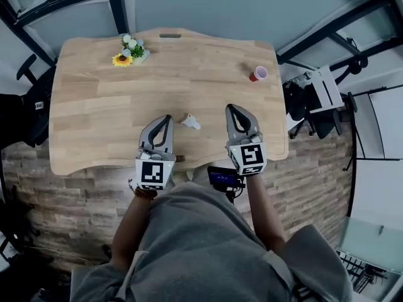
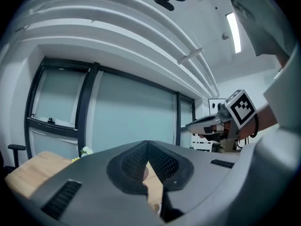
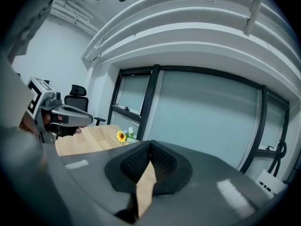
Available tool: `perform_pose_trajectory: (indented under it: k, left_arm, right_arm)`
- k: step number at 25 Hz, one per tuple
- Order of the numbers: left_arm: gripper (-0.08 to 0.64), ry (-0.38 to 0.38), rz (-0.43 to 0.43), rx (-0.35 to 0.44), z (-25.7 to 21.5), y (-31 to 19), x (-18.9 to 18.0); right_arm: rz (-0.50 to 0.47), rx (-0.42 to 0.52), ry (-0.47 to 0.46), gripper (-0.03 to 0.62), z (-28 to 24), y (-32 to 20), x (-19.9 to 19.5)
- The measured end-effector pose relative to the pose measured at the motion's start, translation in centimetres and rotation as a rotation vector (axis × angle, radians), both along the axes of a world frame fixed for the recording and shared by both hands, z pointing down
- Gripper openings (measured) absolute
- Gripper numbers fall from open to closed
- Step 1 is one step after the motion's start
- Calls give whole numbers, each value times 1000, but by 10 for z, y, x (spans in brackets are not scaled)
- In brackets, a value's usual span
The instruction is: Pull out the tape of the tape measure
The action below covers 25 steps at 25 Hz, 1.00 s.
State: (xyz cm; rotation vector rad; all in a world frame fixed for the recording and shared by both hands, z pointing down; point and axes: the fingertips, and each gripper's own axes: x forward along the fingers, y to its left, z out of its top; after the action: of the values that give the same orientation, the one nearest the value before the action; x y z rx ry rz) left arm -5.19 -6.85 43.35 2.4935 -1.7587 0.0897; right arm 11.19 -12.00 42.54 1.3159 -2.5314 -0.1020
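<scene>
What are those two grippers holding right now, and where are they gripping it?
Nothing. The left gripper and the right gripper are both shut and empty, over the wooden table.

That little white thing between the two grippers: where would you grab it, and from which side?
The small white object, probably the tape measure, lies slanted on the table. It is longer than wide, so I would pinch across its narrow width, from the left with the left gripper, which is nearer. Finer detail is too small to tell.
</scene>
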Motion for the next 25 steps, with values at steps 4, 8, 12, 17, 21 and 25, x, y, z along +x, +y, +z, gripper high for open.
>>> perform_pose_trajectory:
  k: [4, 8, 12, 17, 21, 25]
  left_arm:
    - [8, -5, 61, -11, 4, -12, 0]
    - [8, -47, 92, -23, 21, -29, 0]
    - [8, -78, 115, -68, 38, -31, 0]
    - [8, -115, 139, -109, 55, -28, -5]
    - [8, -120, 140, -129, 63, -29, -14]
    - [8, -122, 136, -128, 64, -29, -18]
  right_arm:
    - [6, -17, 16, 11, 9, 1, 7]
    - [4, -41, 26, 11, 33, -6, 16]
    - [-12, -45, 37, 11, 54, -13, 18]
    - [-46, -84, 52, 11, 95, -14, 14]
    - [-63, -167, 42, 11, 137, -15, 10]
    - [-63, -257, 65, 11, 180, -15, 9]
